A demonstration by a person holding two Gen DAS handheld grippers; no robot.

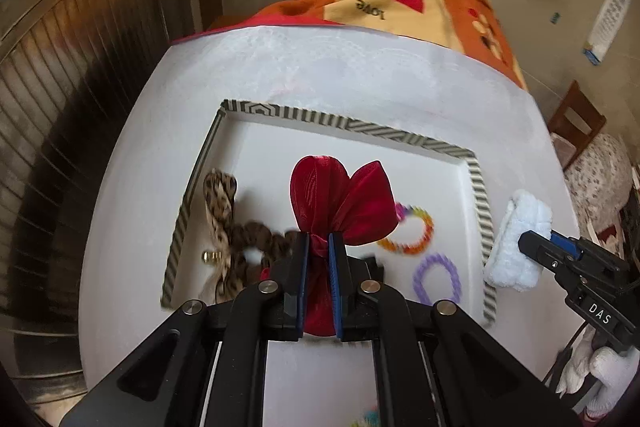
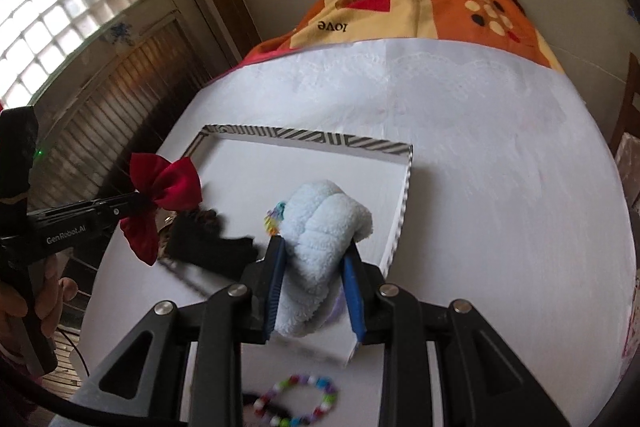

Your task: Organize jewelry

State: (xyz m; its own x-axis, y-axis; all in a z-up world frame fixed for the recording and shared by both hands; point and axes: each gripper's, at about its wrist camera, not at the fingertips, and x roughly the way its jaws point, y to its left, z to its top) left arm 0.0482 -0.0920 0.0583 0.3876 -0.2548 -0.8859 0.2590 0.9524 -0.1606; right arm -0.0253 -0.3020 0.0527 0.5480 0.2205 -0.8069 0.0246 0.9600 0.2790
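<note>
Left wrist view: the left gripper (image 1: 318, 247) occupies the lower centre of the frame, its blue-padded fingers (image 1: 303, 279) clenched on the knot of a glossy red fabric bow (image 1: 340, 203), whose two loops fan out above the fingertips. Beneath it lies a shallow white tray with a grey-striped rim (image 1: 478, 187), resting on a white tabletop (image 1: 320, 67). Inside the tray, at left, sits a leopard-print fabric scrunchie (image 1: 240, 239); at right, a rainbow bead bracelet (image 1: 412, 231) and, below it, a lilac coil hair tie (image 1: 436, 277), apart from each other. At the right edge, the right gripper (image 1: 532, 243) grips a pale blue fluffy scrunchie (image 1: 516, 243).

Right wrist view: the right gripper (image 2: 316, 255), lower centre, grasps the pale blue fluffy scrunchie (image 2: 320, 227) between its blue pads, above the tray's right part (image 2: 404, 195). The red bow (image 2: 168, 187) shows at left centre, held by the left gripper (image 2: 140, 205). A multicoloured bead bracelet (image 2: 300, 399) lies on the tabletop at the bottom.
</note>
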